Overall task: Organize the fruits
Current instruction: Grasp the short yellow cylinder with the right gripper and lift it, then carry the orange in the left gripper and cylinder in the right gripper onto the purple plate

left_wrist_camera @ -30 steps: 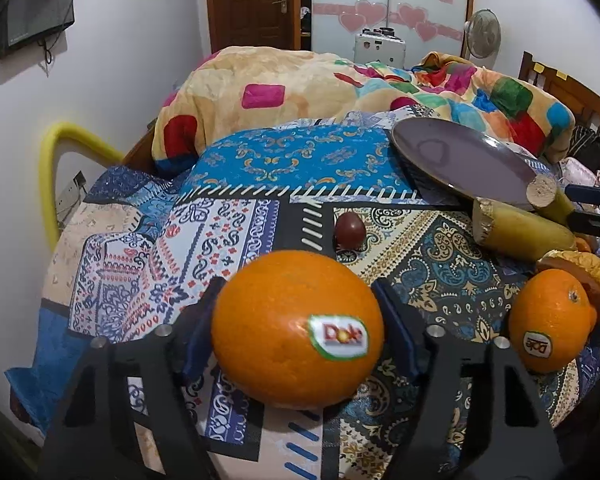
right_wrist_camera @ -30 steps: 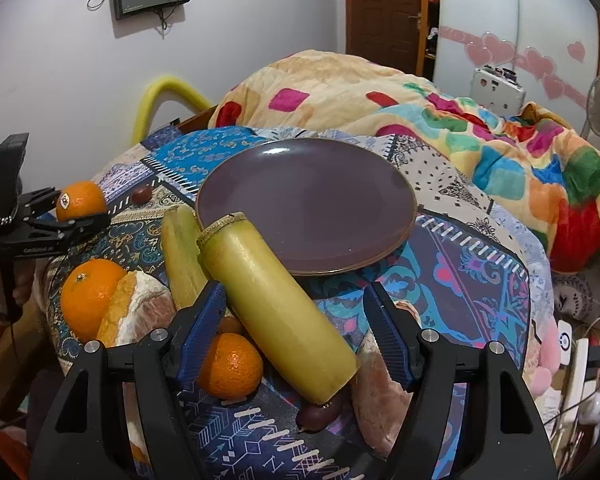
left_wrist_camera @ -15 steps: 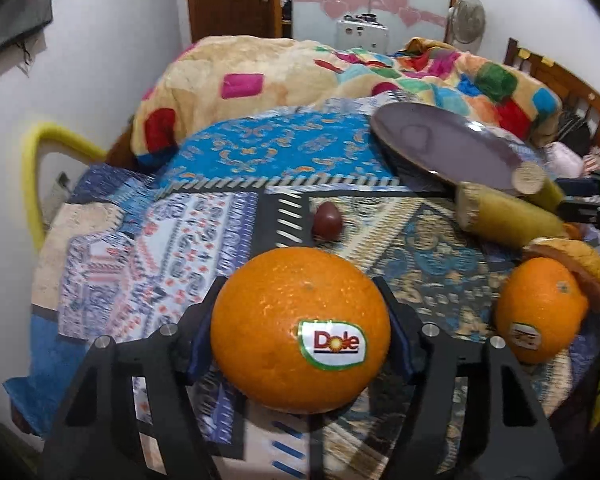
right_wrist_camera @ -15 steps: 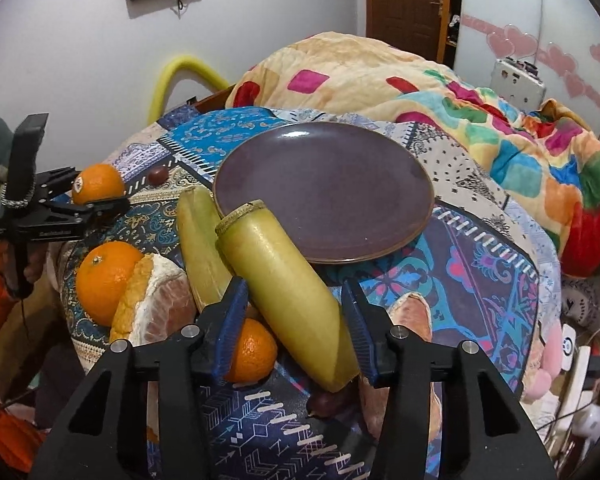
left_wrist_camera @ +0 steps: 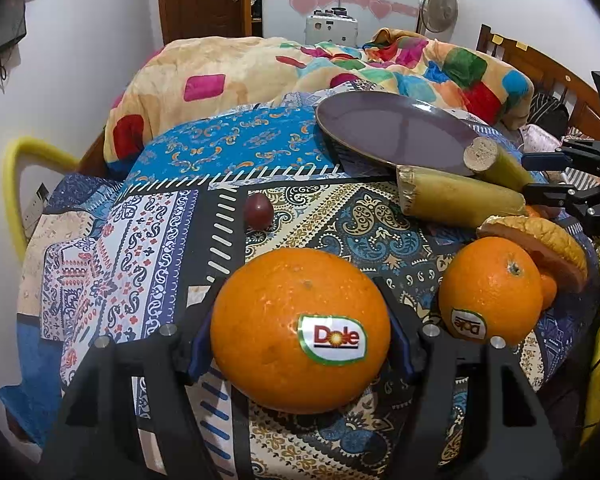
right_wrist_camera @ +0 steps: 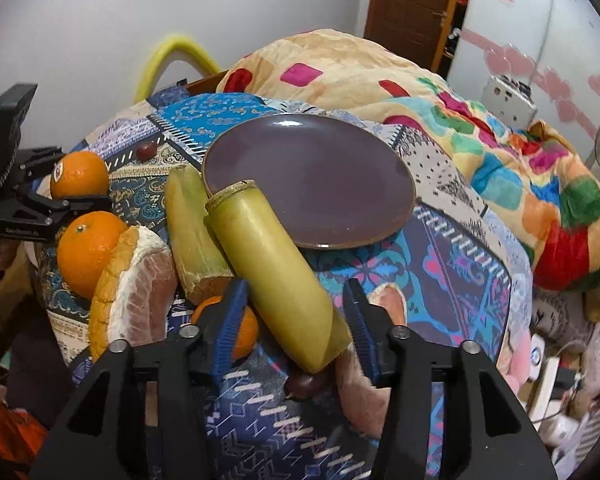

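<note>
Here the left gripper (left_wrist_camera: 300,344) has its jaws clamped on a large orange (left_wrist_camera: 300,330), the blue pads pressing on its widest part at either side, sticker facing the camera. The fruit sits between the jaws just above the patterned cloth (left_wrist_camera: 148,232) of the bed. It looks firm, rounded and fairly heavy, with a waxy skin that could roll or slip, so a hold across the middle, as now, seems the safest.

The right gripper (right_wrist_camera: 294,316) has its jaws apart, straddling the near end of a yellow-green cane piece (right_wrist_camera: 276,272); a gap shows on both sides, so it is not yet gripped. This piece is stiff, smooth and probably slippery, and its far end leans on the rim of the purple plate (right_wrist_camera: 340,168) beyond the jaws. Taking it near its middle rather than at the slanted near end would likely keep it from pivoting.

Left of the right jaws lie a second cane piece (right_wrist_camera: 190,232), a peeled pomelo wedge (right_wrist_camera: 136,284), soft and easily crushed, and a second orange (right_wrist_camera: 86,252).
</note>
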`<state>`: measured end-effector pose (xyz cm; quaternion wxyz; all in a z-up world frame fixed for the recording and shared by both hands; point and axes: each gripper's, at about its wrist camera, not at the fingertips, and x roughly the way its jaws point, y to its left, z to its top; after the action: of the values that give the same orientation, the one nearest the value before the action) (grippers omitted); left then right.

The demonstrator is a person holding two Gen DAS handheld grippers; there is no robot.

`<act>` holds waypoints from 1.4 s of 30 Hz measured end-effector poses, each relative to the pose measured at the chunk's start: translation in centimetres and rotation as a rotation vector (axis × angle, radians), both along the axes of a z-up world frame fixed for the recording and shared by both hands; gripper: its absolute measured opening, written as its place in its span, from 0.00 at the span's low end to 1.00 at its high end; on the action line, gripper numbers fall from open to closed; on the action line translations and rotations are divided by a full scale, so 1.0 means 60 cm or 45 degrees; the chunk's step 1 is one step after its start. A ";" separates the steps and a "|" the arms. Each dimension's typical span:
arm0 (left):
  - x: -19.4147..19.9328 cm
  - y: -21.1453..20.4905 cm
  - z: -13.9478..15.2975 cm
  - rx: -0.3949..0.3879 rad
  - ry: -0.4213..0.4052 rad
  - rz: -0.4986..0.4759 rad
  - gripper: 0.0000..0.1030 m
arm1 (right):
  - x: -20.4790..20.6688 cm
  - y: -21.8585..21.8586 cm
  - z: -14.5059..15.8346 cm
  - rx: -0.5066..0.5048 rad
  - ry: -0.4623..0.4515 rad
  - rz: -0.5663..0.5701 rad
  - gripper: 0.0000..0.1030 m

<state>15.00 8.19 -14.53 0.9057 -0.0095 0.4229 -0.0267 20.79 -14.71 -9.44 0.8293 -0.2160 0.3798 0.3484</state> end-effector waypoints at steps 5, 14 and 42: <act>0.004 0.002 -0.003 0.007 0.003 0.010 0.67 | 0.011 0.011 -0.003 -0.002 0.040 0.045 0.47; 0.005 0.000 -0.005 0.027 -0.011 0.016 0.67 | 0.003 0.025 -0.004 -0.022 -0.038 0.022 0.37; 0.043 -0.065 0.077 0.001 -0.157 -0.070 0.66 | 0.026 0.005 -0.011 0.010 0.017 -0.128 0.34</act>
<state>17.55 4.29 -9.92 0.9289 0.0039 0.3665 -0.0520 22.36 -14.39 -10.08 0.8440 -0.1911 0.3941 0.3094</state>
